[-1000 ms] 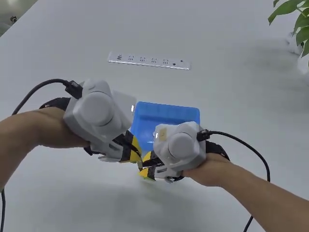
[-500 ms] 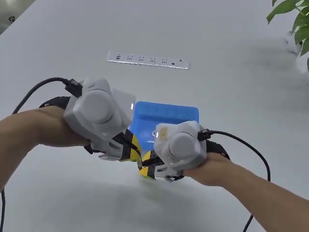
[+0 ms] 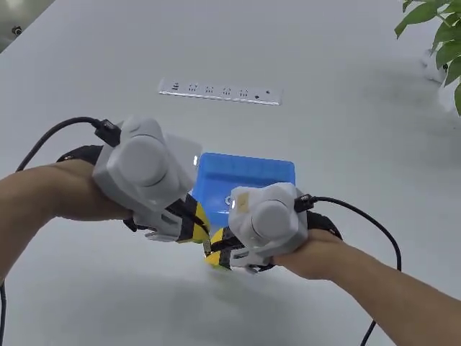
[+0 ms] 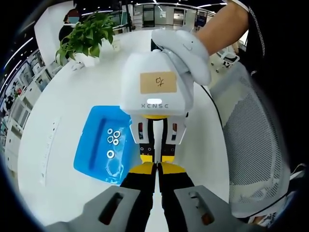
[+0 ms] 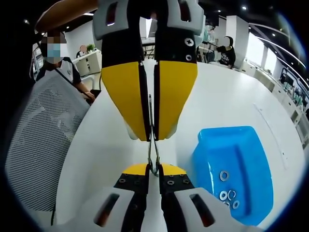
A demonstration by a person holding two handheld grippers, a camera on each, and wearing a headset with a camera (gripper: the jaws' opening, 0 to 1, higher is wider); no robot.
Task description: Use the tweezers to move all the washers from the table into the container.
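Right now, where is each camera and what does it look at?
Head view: on the head, looking down at both forearms, left gripper, right gripper, container.
Left gripper view: rides the left gripper, faces the right one; own jaws below.
Right gripper view: faces the left gripper; own jaws below, tweezers between them.
Both gripper views share container and washers.

Only your head has moved. In the head view the whole scene sits a touch further left than a second ago: the power strip (image 3: 220, 93), the blue container (image 3: 245, 180), the plant (image 3: 432, 29) and both tongs shift together. Among your left tongs (image 4: 158, 169), your right tongs (image 5: 154, 170), the tweezers (image 5: 152, 130) pinched between them and the tabletop (image 3: 346, 108), you have changed nothing visible.
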